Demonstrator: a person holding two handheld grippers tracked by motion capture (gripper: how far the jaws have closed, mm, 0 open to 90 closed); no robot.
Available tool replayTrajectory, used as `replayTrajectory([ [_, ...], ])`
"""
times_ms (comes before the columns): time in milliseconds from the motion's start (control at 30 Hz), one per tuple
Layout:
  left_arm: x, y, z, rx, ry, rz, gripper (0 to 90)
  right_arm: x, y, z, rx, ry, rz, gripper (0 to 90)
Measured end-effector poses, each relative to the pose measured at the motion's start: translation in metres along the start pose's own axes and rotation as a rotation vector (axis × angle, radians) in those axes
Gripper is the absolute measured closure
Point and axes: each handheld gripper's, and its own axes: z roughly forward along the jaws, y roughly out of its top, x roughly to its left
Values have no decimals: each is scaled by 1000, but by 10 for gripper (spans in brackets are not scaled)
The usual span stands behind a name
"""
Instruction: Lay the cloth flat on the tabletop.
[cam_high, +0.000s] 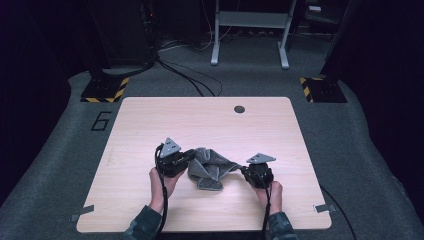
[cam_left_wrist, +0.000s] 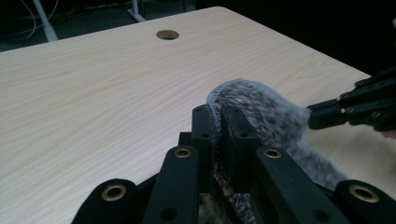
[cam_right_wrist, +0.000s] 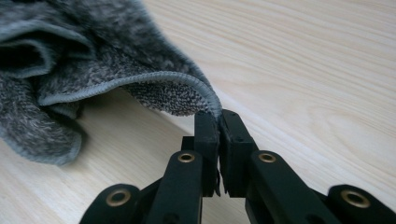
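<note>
Now a person is holding two grippers over a table (cam_high: 150, 120), and a grey towel (cam_high: 207, 170) is lying crumpled between them, near the middle of the table and closer to the person's edge. The left gripper (cam_high: 189, 159) is pointing toward the towel from the left side, and the left hand (cam_high: 161, 182) is gripping it from below. In the left gripper view, this gripper (cam_left_wrist: 219, 126) is clamping a fold of the towel (cam_left_wrist: 261, 112) between its jaws, and the cloth is rising in a rounded hump just behind the tips. Some cloth is also showing lower down between the two jaws.

The right gripper (cam_high: 243, 170) is coming to the towel from the right, with the right hand (cam_high: 269, 192) behind it. In the right gripper view, this gripper (cam_right_wrist: 218, 122) is pinching a corner of the towel (cam_right_wrist: 93, 60) at its hemmed edge. The jaws are standing almost together, with only the thin edge of cloth between the tips. From this corner the towel is lifting a little off the table and is spreading away to the left in loose folds, where it is resting on the wood again.

In the left gripper view, the right gripper (cam_left_wrist: 312, 116) is appearing at the right side, touching the far end of the hump. A round hole (cam_high: 239, 109) is sitting in the table near its far edge, well apart from the towel.
</note>
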Motion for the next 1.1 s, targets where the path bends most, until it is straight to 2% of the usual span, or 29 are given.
replayTrajectory([
  [200, 8, -4, -3, 10, 16, -10, 838, -13, -4, -8, 4, -21, 15, 865],
  [300, 12, -6, -4, 14, 29, -20, 839, -22, -5, -15, 1, -51, 25, 866],
  [500, 20, -9, -3, 34, 48, -23, 838, -34, -3, -22, -2, -78, 38, 865],
  [567, 22, -10, -1, 41, 49, -25, 838, -37, -2, -22, -4, -78, 34, 865],
  [600, 24, -11, 1, 40, 55, -29, 837, -38, -1, -21, -11, -94, 56, 864],
  [633, 27, -12, 6, 59, 57, -37, 833, -42, 1, -18, 5, -99, 69, 857],
  [667, 27, -12, 6, 59, 57, -37, 829, -42, 1, -18, 5, -99, 69, 857],
  [700, 28, -14, 9, 70, 56, -44, 829, -42, 1, -16, 14, -100, 74, 844],
  [733, 29, -15, 10, 74, 54, -47, 821, -41, 2, -11, 40, -106, 92, 785],
  [767, 30, -16, 11, 85, 49, -51, 772, -39, 2, -9, 55, -100, 91, 663],
  [800, 29, -17, 11, 89, 49, -59, 772, -39, 2, -9, 55, -100, 91, 663],
  [833, 30, -18, 11, 98, 36, -65, 730, -39, 2, -9, 58, -91, 101, 616],
  [867, 29, -19, 10, 109, 38, -69, 647, -37, 0, -13, 51, -67, 122, 535],
  [900, 28, -19, 10, 119, 40, -77, 577, -37, 0, -15, 43, -66, 114, 504],
  [933, 28, -19, 9, 124, 37, -82, 515, -37, -1, -19, 39, -63, 104, 484],
  [967, 27, -19, 8, 122, 38, -95, 471, -35, -1, -22, 32, -63, 116, 479],
  [1000, 27, -19, 8, 122, 38, -95, 432, -35, -1, -22, 32, -63, 116, 479],
  [1033, 26, -19, 6, 120, 44, -89, 432, -34, -1, -25, 27, -60, 114, 470],
  [1067, 22, -18, 2, 110, 47, -93, 365, -32, -2, -31, 16, -53, 118, 463],
  [1100, 20, -18, 0, 105, 47, -83, 354, -30, -2, -34, 10, -48, 114, 462],
])
